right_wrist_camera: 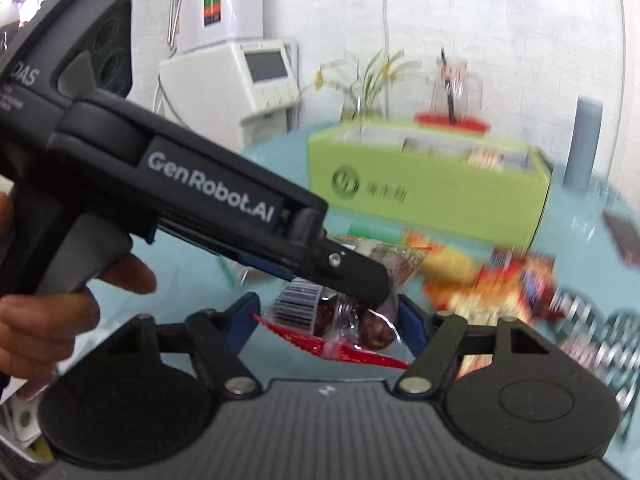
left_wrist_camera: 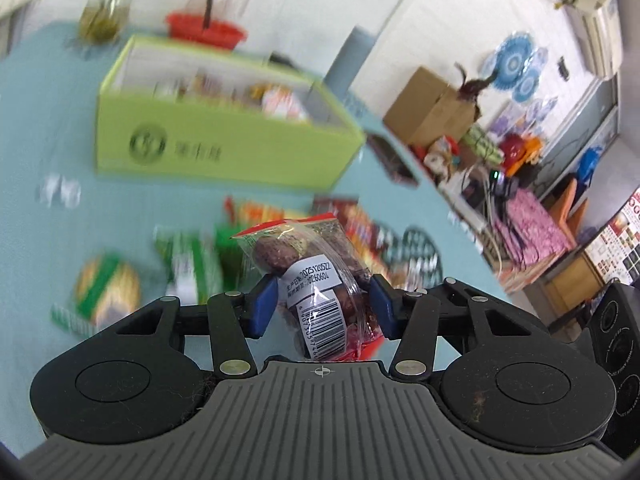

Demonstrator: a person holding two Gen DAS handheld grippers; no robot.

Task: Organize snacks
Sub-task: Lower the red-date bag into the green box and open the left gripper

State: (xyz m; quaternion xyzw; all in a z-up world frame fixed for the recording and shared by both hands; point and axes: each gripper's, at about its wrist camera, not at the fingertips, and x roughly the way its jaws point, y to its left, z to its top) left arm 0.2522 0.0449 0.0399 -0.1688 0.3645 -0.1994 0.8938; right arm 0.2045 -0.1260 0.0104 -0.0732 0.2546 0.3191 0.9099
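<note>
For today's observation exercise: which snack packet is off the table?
The clear date packet with a barcode label, held in the left gripper; the others lie on the table.

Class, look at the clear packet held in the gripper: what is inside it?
Inside the clear packet, dark reddish-brown, wrinkled fruits show, possibly dates. The white barcode label and the left gripper pads cover the rest, so their number cannot be counted.

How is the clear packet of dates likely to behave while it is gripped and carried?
Probably floppy: the date packet is thin crinkled film and its red sealed edge hangs free below the left gripper. Likely slippery, since the glossy film reflects light. The lumpy fruit inside should give the jaws some purchase, so it may hold if squeezed firmly.
</note>
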